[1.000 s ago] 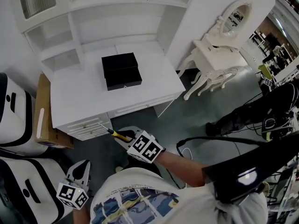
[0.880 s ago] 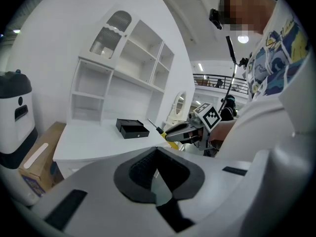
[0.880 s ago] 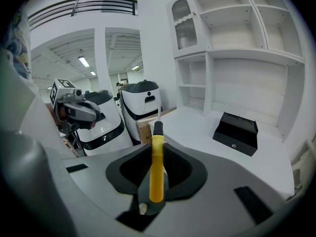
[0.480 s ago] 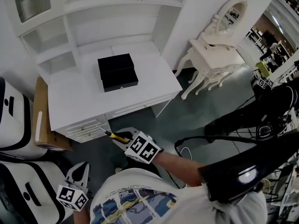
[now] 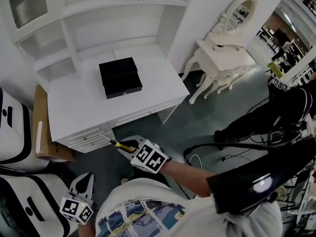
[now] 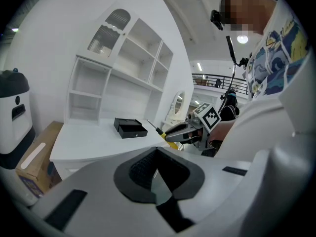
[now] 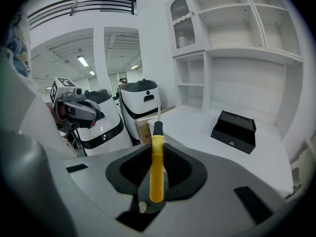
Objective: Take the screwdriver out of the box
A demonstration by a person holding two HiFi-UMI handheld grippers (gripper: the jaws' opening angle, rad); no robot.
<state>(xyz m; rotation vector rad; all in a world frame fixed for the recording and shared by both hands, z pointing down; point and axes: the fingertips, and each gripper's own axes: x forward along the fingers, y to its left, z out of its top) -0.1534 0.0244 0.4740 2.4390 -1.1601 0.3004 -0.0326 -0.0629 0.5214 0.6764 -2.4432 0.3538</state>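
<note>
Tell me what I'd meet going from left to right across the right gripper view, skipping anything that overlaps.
In order: left gripper with its square-marker cube → yellow-handled screwdriver with black collar and metal shaft → black rectangular box on the white desk.

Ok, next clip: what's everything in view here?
box: one, black, closed, on the desk
desk: one, white, shelves behind it
screwdriver: one, yellow handle, held in front of the desk
carton: one, brown, floor left of the desk
machines: two, white and black, far left
dressing table: one, white, right of the desk
cables: several, black, floor at right
left gripper: white, fingers together, empty
right gripper: white, shut on the screwdriver
</note>
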